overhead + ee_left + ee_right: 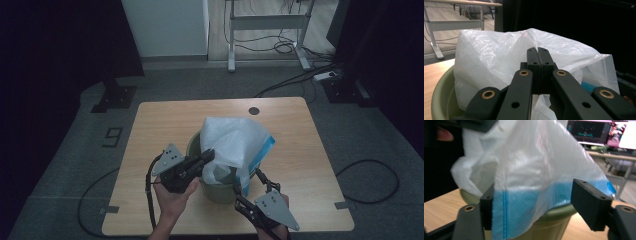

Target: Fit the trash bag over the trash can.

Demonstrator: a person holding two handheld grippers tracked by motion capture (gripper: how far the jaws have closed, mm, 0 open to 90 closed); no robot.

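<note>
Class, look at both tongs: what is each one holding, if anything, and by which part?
The left tongs are shut on the white plastic bag, pinching its near edge over the green bin. The right tongs stand open around the bag's blue hem, gripping nothing.

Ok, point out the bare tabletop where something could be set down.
Bare table runs left of the green bin, behind it toward the dark round spot, and right of the white bag to the edge. It is crowded at the near edge, where the left gripper and right gripper flank the bin.
</note>
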